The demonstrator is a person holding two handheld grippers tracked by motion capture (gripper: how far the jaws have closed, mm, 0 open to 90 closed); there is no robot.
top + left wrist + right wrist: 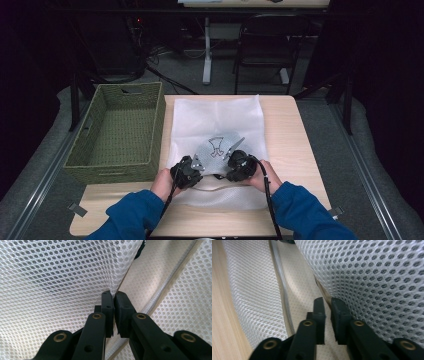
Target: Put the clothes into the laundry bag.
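From the high view, a white mesh laundry bag (215,125) lay flat down the middle of the wooden bench (295,145), with a green woven basket (117,132) just beside it on the left. The person, in blue sleeves, had both hands at the bag's near end. The left gripper (192,167) and the right gripper (231,160) stood close together there, lifting a flap of the mesh off the bench; a dark outline showed through the raised part, though I could not tell what it was.

In the left gripper view, the fingers (108,307) were pressed together with only a sliver between them, pinching the edge of the bag's upper mesh layer (57,277). That layer rose away to the left, while the lower layer and a zip (172,282) ran off to the right.

In the right gripper view, the fingers (338,312) stood a little apart, nearly closed. The edge of the raised mesh (372,277) ran down into the narrow gap, but I could not tell whether they pressed on it. A zip (282,295) crossed the lower layer to the left, with bare bench (222,315) beyond.
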